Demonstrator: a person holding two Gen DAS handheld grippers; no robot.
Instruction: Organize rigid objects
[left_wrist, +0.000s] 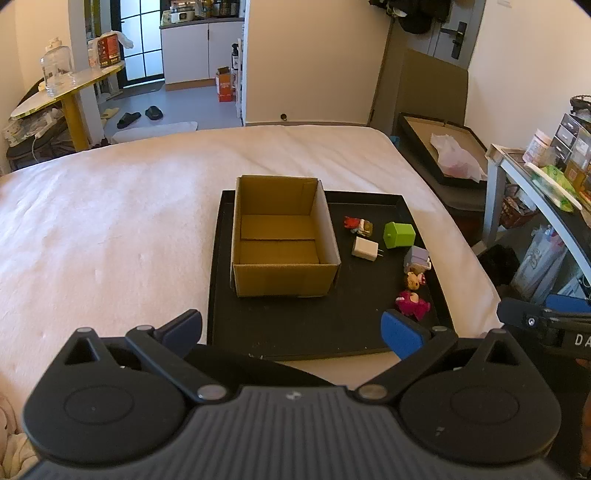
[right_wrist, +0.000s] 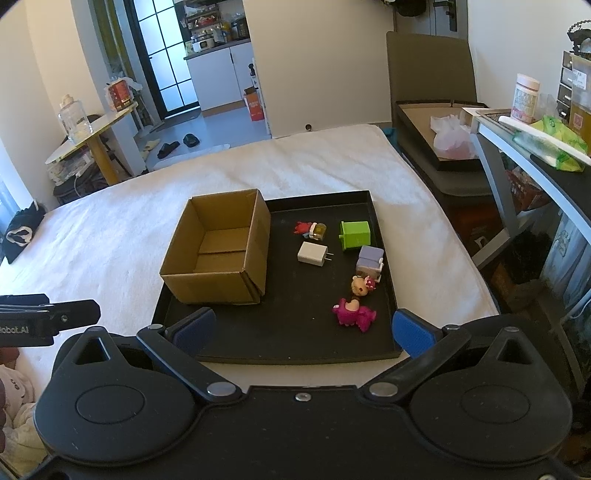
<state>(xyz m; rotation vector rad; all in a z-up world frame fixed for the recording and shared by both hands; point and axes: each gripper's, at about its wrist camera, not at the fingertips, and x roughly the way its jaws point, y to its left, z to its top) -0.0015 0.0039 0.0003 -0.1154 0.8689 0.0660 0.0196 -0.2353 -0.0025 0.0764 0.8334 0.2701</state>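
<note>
A black tray (left_wrist: 295, 332) (right_wrist: 288, 343) lies on a white bed. An empty open cardboard box (left_wrist: 282, 236) (right_wrist: 218, 251) stands on its left half. To the box's right lie a white charger (left_wrist: 365, 248) (right_wrist: 313, 253), a green cube (left_wrist: 399, 235) (right_wrist: 355, 235), a red figure (left_wrist: 357, 223) (right_wrist: 310, 229), a purple block (left_wrist: 417, 257) (right_wrist: 370, 261), a small doll (left_wrist: 414, 280) (right_wrist: 364, 286) and a magenta toy (left_wrist: 412, 303) (right_wrist: 354, 314). My left gripper (left_wrist: 291, 334) and my right gripper (right_wrist: 303, 328) both hover open at the tray's near edge, holding nothing.
The white bed (left_wrist: 129, 221) (right_wrist: 110, 236) stretches left and behind the tray. A dark chair with a flat box (left_wrist: 439, 147) (right_wrist: 436, 136) stands at the right, with a cluttered shelf (left_wrist: 546, 173) (right_wrist: 535, 140) beside it. A round yellow table (left_wrist: 62, 88) (right_wrist: 92, 129) stands far left.
</note>
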